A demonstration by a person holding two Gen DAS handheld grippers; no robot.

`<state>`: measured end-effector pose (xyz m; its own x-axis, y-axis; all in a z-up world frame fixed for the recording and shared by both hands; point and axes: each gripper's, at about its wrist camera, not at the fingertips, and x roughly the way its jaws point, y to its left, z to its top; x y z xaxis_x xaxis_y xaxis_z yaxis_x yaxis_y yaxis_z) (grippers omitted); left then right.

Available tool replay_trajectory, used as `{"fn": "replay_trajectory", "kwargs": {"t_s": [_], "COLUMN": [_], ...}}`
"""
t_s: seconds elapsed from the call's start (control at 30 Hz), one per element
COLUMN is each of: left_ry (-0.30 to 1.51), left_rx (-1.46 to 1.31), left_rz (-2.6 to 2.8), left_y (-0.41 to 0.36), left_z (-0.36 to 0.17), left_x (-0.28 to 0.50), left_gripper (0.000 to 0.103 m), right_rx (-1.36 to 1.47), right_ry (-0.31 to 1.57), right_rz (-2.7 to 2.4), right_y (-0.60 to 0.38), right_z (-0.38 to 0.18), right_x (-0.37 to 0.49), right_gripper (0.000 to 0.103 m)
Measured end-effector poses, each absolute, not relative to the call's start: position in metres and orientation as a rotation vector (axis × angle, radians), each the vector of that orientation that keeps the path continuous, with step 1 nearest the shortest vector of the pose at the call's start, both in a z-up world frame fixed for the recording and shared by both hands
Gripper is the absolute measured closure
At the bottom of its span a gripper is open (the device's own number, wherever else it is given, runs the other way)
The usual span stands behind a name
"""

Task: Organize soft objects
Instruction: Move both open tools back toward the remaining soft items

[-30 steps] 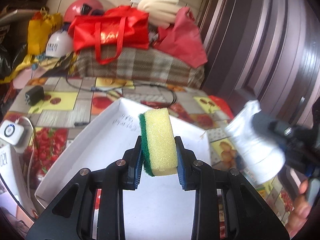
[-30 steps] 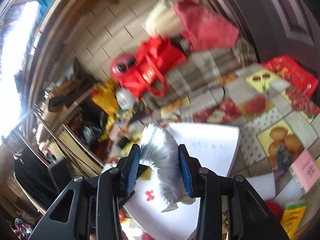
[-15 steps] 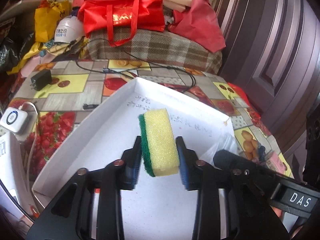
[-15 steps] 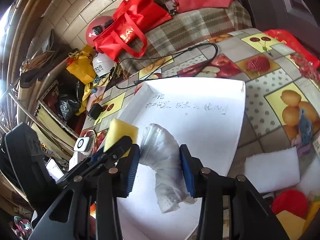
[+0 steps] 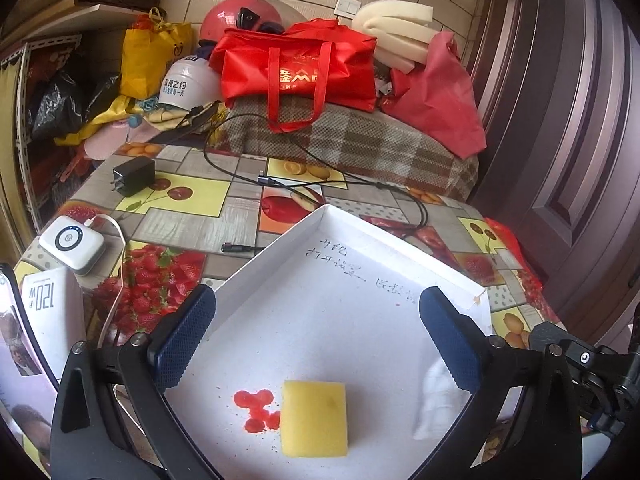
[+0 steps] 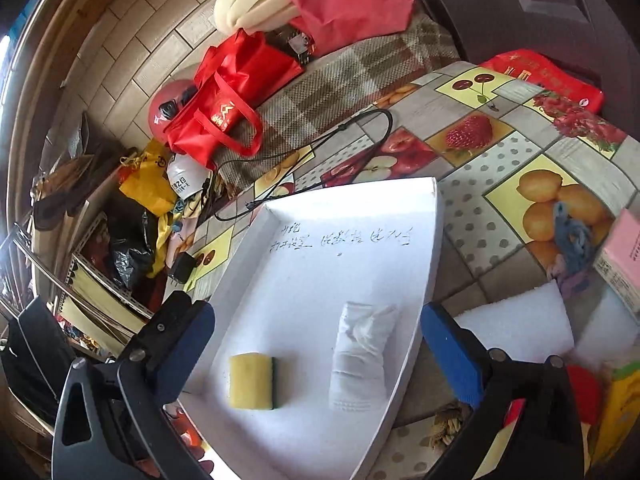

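A yellow sponge with a green backing (image 5: 314,418) lies flat in the white tray (image 5: 288,240); it also shows in the right wrist view (image 6: 251,381). A white crumpled cloth (image 6: 362,354) lies in the tray to the sponge's right, partly hidden behind my left finger in the left wrist view (image 5: 434,404). My left gripper (image 5: 318,338) is open and empty above the sponge. My right gripper (image 6: 320,350) is open and empty above the tray (image 6: 434,240), over the cloth.
A white foam block (image 6: 516,330), a pink box (image 6: 622,266), blue cloth scrap (image 6: 572,236) and red and yellow items (image 6: 588,396) lie right of the tray. Chargers (image 5: 74,244), a black adapter (image 5: 134,176) and cables (image 5: 320,184) lie left and behind. Red bags (image 5: 296,68) are piled at the back.
Both grippers have opened. The sponge left my left gripper and the white cloth left my right gripper; both now lie in the tray.
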<state>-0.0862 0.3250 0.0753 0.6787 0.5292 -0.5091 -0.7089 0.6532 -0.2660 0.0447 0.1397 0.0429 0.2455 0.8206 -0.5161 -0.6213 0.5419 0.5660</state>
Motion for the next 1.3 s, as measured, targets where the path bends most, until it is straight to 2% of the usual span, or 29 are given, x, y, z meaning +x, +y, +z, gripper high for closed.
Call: {"fn": "replay_trajectory", "kwargs": {"t_s": [0.3,0.6,0.83,1.07,1.3], "left_ry": [0.343,0.239,0.198,0.319,0.543], "left_rx": [-0.442,-0.312,-0.141,-0.049,0.027], "left_rz": [0.696,0.559,0.260,0.011,-0.353], "left_y": [0.309,0.259,0.188,0.128,0.063], "left_z": [0.099,0.149,0.173,0.159,0.097], "left_x": [-0.094,-0.103,-0.099,-0.083,-0.087], "left_gripper": [0.000,0.000,0.000,0.000,0.000], "right_rx": [0.418,0.413,0.344,0.354,0.322], "right_ry": [0.815,0.487,0.325,0.421,0.571], "right_rz": [1.058,1.112,0.978,0.822,0.814], "right_y": [0.097,0.014,-0.052,-0.102,-0.109], "right_z": [0.069,0.125,0.127,0.085,0.047], "right_x": [0.029,-0.004,0.000,0.041,0.063], "right_gripper": [0.000,0.000,0.000,0.000,0.000]}}
